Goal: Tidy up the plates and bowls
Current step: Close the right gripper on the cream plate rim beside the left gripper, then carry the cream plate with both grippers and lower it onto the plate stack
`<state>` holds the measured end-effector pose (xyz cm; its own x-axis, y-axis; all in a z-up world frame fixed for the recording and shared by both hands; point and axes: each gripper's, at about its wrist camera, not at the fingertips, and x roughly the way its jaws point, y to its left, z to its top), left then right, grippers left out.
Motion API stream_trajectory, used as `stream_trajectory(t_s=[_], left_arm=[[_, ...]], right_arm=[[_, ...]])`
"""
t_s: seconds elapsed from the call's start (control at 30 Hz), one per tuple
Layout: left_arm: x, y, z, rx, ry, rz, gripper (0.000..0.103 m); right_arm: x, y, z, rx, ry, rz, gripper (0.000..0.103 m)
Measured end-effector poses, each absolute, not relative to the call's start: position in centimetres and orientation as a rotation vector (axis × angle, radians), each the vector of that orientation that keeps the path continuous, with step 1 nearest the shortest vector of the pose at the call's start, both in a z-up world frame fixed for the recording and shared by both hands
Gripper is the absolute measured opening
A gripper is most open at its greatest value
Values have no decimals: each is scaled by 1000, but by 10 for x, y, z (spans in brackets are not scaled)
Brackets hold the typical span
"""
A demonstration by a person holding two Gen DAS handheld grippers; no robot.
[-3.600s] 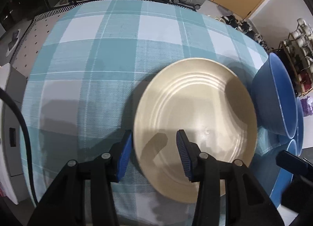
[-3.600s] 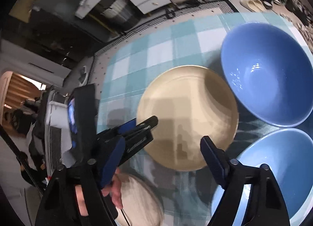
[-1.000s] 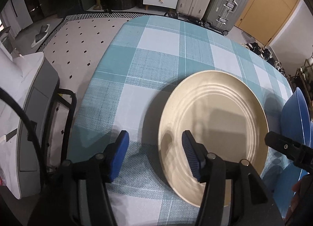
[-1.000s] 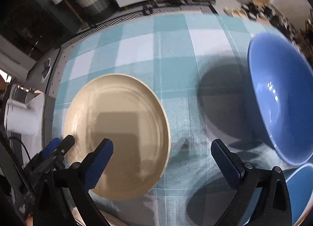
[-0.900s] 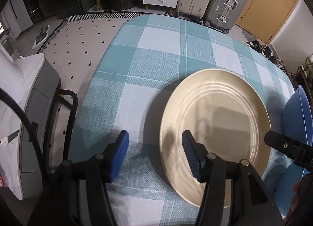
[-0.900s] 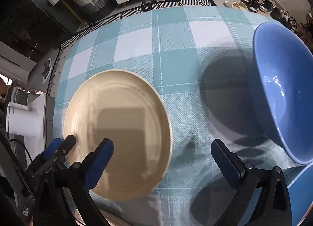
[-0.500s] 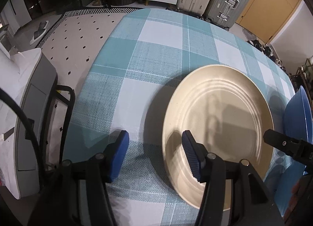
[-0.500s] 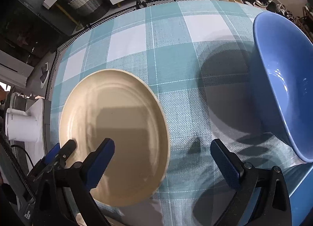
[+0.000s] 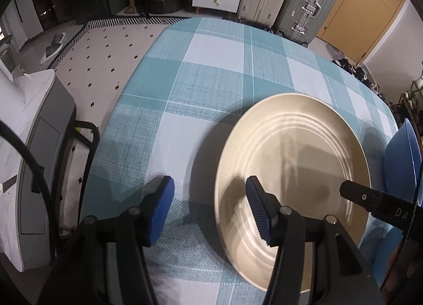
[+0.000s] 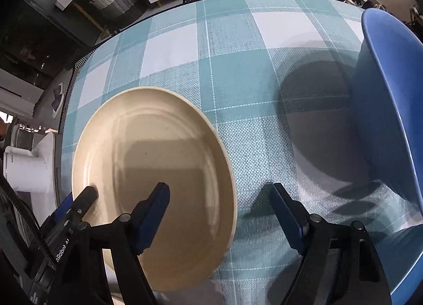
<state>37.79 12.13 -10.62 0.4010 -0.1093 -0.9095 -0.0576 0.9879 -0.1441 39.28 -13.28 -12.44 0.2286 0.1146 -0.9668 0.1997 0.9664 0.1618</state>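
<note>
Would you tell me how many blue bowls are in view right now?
2. One bowl stands right of the plate; a second bowl shows in the lower right corner. More may lie out of frame.

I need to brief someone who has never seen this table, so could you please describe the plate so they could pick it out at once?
Look at the table under the teal and white checked cloth. Near its front edge, between the left gripper and the right gripper, lies the plate. It is the only flat, cream piece with ridged rings; its neighbours to the right are deep blue bowls.
</note>
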Motion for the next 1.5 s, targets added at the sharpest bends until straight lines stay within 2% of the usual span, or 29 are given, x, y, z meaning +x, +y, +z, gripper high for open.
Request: stream_trajectory(t_s=[0.1,0.27,0.33,0.4,0.43,0.57,0.63,0.73,1.13,1.5], left_arm=[[377,117,-106,-142,1150,-38,56],[376,115,-105,-144,1155,-79,52],[376,115,-104,-143,1157,-78,30],[376,115,-104,-163,1165,-94,26],[375,114,-104,-172,1170,-103,21],[374,114,-104,-173,1181,-88,19],[374,117,-104,-203,1183,-83,16],[373,117,-104,-201,1186,-79,13],[354,125,-93,-244,1182,-64,9],[350,134,-104,-285,1236,-75,10]], right_arm=[[391,-130,-124,259,1331,-86,74],[391,-123,-124,162,1335,-89,52],[391,-123,-123,170,1341,-76,36],[390,-124,-123,201,1348,-65,24],[389,-122,-123,198,1349,-57,24],[386,-116,-122,153,1334,-50,23],[385,-117,-121,160,1325,-49,17],[383,-120,-120,164,1315,-49,15],[366,-122,-112,175,1295,-23,11],[353,-123,-122,201,1323,11,10]])
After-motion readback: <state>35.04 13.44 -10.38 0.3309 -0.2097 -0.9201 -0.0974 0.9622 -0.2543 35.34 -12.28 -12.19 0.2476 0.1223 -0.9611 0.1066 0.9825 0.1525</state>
